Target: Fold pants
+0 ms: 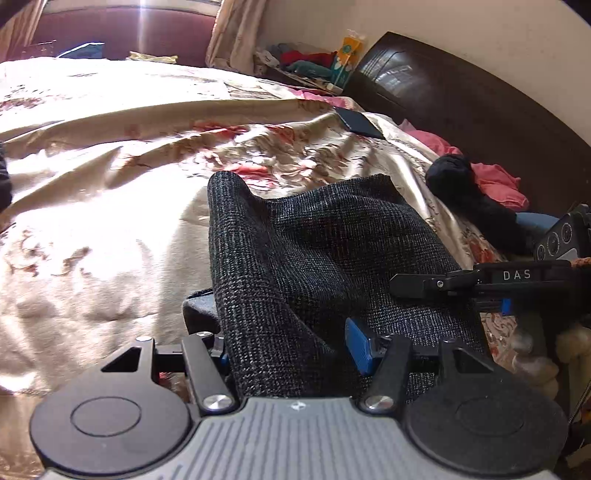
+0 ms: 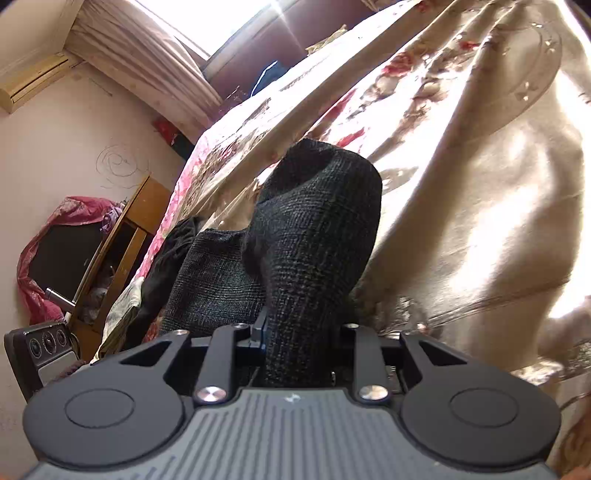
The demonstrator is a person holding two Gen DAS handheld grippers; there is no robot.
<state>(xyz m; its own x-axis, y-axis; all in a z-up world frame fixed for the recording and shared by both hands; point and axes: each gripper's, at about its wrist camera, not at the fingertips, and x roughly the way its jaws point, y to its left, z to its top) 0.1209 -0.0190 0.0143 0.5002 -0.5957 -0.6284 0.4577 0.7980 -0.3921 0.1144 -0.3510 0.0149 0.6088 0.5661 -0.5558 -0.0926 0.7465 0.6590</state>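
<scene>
Between the fingers of the left gripper (image 1: 291,354) and of the right gripper (image 2: 299,343), the dark checked pants (image 1: 314,251) are clamped, stretched lengthwise away over the floral bedspread (image 1: 110,177). A headboard (image 1: 461,99) is shown only in the left view, a wooden cabinet (image 2: 125,236) only in the right.

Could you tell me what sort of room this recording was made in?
Most likely a lived-in bedroom: a bed under a shiny floral bedspread, a dark headboard against the wall, and a curtained window beyond the bed.
</scene>
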